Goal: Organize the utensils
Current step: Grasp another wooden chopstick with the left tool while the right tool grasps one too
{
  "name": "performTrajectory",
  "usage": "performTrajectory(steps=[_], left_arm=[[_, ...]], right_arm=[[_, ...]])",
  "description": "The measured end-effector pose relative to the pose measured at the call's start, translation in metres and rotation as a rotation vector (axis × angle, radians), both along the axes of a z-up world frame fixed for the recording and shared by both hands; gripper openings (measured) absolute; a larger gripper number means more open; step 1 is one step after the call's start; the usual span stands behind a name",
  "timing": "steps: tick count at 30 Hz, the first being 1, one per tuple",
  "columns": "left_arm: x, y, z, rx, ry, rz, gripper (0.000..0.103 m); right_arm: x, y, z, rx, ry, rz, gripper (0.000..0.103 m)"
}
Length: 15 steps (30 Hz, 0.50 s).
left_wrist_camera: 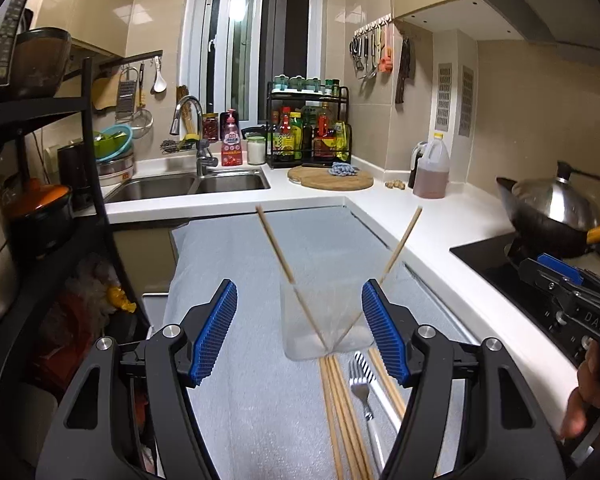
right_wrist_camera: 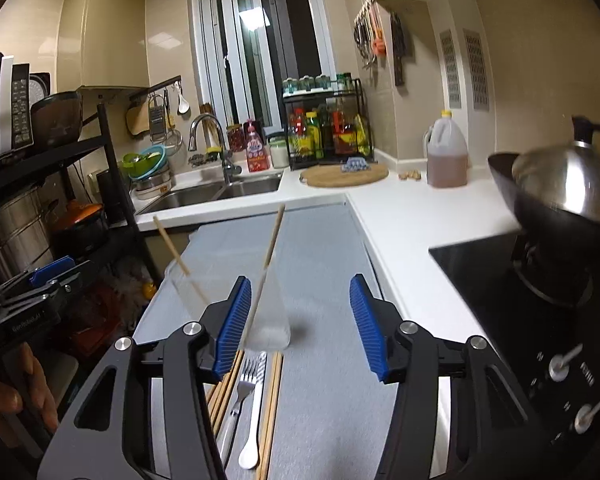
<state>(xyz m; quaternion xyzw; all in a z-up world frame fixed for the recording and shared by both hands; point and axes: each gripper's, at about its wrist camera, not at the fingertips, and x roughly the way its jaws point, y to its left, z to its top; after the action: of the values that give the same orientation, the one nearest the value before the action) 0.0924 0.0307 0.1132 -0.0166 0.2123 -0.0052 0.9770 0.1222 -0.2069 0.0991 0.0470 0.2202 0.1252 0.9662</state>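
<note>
A clear plastic cup (left_wrist_camera: 324,320) stands on the grey mat (left_wrist_camera: 240,360) with two wooden chopsticks (left_wrist_camera: 276,246) leaning out of it in a V. Before it lie several loose chopsticks (left_wrist_camera: 340,412) and a fork (left_wrist_camera: 362,384). My left gripper (left_wrist_camera: 300,332) is open, its blue pads on either side of the cup and clear of it. In the right wrist view the cup (right_wrist_camera: 272,320) sits just left of centre, with the fork (right_wrist_camera: 244,384), a white spoon (right_wrist_camera: 254,412) and chopsticks (right_wrist_camera: 272,400) below it. My right gripper (right_wrist_camera: 300,328) is open and holds nothing.
A white counter (left_wrist_camera: 420,224) wraps the mat on the right, with a black hob (left_wrist_camera: 512,272) and a lidded wok (left_wrist_camera: 552,208). A double sink (left_wrist_camera: 192,186), a round board (left_wrist_camera: 330,178) and an oil jug (left_wrist_camera: 432,168) stand behind. A black shelf rack (left_wrist_camera: 92,200) is at left.
</note>
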Motion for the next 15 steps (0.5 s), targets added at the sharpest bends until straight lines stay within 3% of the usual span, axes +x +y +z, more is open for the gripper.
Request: performTrajectory(steps=[3, 6, 8, 10, 15], left_arm=[[-0.009, -0.004, -0.027, -0.002, 0.035, -0.015, 0.06], [-0.02, -0.011, -0.052, 0.017, 0.058, -0.026, 0.056], [-0.025, -0.013, -0.068, 0.001, 0.079, -0.025, 0.051], [-0.031, -0.013, -0.084, -0.016, 0.104, -0.039, 0.045], [-0.046, -0.014, -0.124, -0.023, 0.174, -0.041, 0.035]], right_arm=[[-0.013, 0.001, -0.024, 0.003, 0.01, -0.023, 0.047], [-0.022, -0.003, -0.051, 0.02, 0.055, -0.04, 0.037], [-0.027, -0.005, -0.07, 0.046, 0.092, -0.035, 0.017], [-0.031, -0.006, -0.088, 0.059, 0.134, -0.02, 0.009], [-0.035, 0.002, -0.128, 0.076, 0.244, 0.028, 0.01]])
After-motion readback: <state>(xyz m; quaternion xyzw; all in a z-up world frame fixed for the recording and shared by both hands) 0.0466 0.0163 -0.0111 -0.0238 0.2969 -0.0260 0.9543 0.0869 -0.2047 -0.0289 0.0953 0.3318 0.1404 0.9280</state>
